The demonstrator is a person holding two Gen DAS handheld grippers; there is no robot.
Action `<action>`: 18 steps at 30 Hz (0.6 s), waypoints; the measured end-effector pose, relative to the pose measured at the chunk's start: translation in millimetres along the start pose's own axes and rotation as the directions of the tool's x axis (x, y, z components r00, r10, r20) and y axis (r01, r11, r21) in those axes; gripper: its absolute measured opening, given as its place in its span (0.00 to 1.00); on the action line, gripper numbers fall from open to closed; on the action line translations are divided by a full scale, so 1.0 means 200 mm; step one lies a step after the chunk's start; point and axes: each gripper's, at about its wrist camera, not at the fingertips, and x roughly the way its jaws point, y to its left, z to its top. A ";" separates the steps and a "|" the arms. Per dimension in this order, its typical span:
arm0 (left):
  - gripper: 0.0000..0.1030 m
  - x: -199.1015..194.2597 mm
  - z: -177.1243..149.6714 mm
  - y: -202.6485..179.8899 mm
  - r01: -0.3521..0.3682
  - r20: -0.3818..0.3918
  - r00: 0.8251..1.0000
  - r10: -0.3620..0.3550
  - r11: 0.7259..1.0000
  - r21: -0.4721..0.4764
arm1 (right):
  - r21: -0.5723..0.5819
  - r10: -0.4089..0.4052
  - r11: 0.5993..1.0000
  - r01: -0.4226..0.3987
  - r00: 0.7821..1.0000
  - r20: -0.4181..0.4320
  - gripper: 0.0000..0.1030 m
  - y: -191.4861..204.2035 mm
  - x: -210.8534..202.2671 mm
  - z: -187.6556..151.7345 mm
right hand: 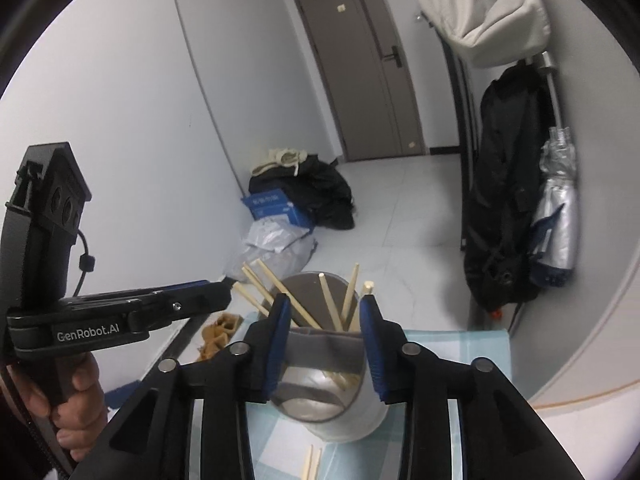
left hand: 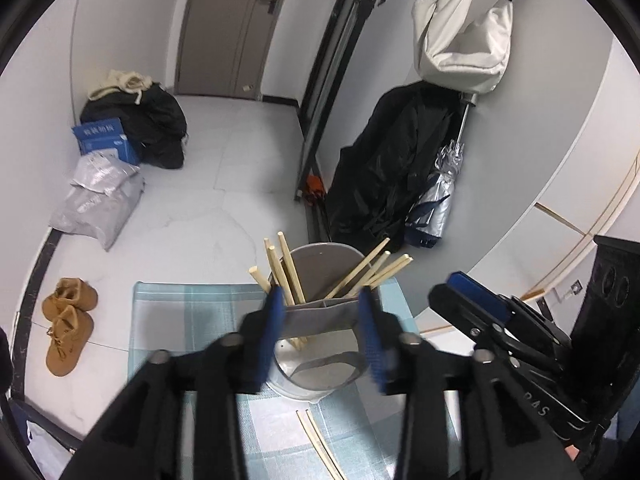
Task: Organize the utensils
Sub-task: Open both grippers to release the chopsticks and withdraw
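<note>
Left wrist view: most chopsticks (left hand: 288, 276) are stood in the grey holder (left hand: 320, 320) on the checked cloth (left hand: 180, 312), and two loose chopsticks (left hand: 320, 444) are left flat just in front. Both the left gripper (left hand: 322, 336) and the right gripper (right hand: 324, 344) are seen half open, with nothing held. Next, the loose pair should be picked up.

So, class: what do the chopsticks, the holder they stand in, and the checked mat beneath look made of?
Chopsticks: pale, matte, squared sticks, likely bamboo or wood.
Holder: grey with a soft sheen, probably brushed metal, possibly plastic.
Mat: blue-checked with a fine weave texture, seemingly woven fabric.
</note>
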 end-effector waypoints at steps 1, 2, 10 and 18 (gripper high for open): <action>0.48 -0.03 -0.01 -0.02 -0.019 0.017 1.000 0.019 1.000 0.000 | 0.001 -0.009 1.000 0.009 1.000 0.009 0.42 0.00 -0.02 0.00; 0.56 -0.06 -0.02 -0.04 -0.032 0.039 0.999 0.032 0.999 0.001 | 0.000 -0.023 1.000 0.023 1.000 0.019 0.45 0.00 -0.06 -0.01; 0.80 -0.24 -0.08 -0.13 -0.138 0.144 0.980 0.136 0.990 0.001 | -0.010 -0.068 0.998 0.070 0.993 0.096 0.63 0.05 -0.29 -0.05; 0.80 -0.35 -0.20 -0.14 -0.191 0.194 0.962 0.192 0.981 -0.026 | -0.018 -0.108 0.993 0.113 0.980 0.166 0.79 0.09 -0.46 -0.12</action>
